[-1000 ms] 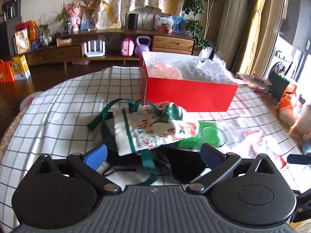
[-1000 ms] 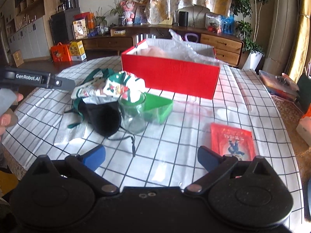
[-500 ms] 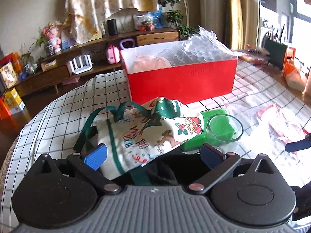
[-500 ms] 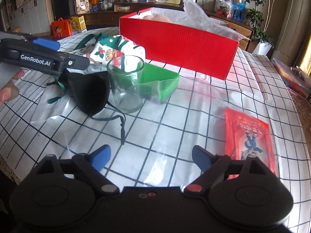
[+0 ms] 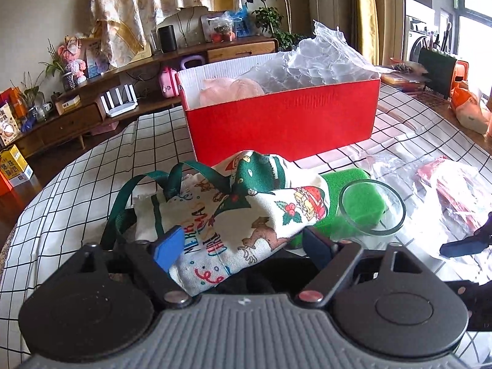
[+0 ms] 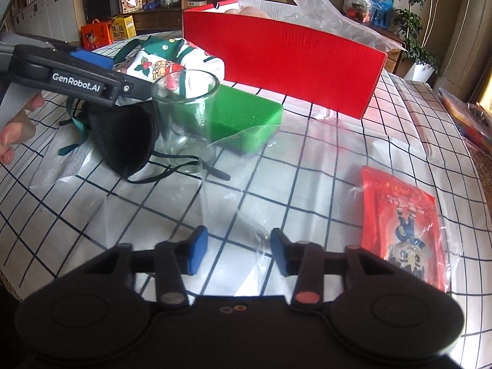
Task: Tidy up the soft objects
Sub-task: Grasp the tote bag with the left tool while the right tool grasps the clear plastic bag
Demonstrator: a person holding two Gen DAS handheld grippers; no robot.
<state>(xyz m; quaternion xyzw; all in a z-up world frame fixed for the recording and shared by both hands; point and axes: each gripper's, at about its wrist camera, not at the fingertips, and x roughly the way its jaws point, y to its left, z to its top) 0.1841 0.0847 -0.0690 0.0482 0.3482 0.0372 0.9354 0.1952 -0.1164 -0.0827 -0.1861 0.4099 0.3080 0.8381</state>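
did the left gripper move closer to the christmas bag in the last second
Yes. The left gripper has advanced toward the red box; its open jaws now flank the near edge of the christmas bag, which earlier lay ahead of them.

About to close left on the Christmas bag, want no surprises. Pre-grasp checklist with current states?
1. Left gripper open: ok.
2. Christmas tote bag between its fingers: ok.
3. Black face mask under the bag clear of the pinch: cannot tell.
4. Glass cup clear of the left fingers: ok, but close.
5. Red box has room: ok, though bubble wrap fills one end.
6. Right gripper empty, open: ok.
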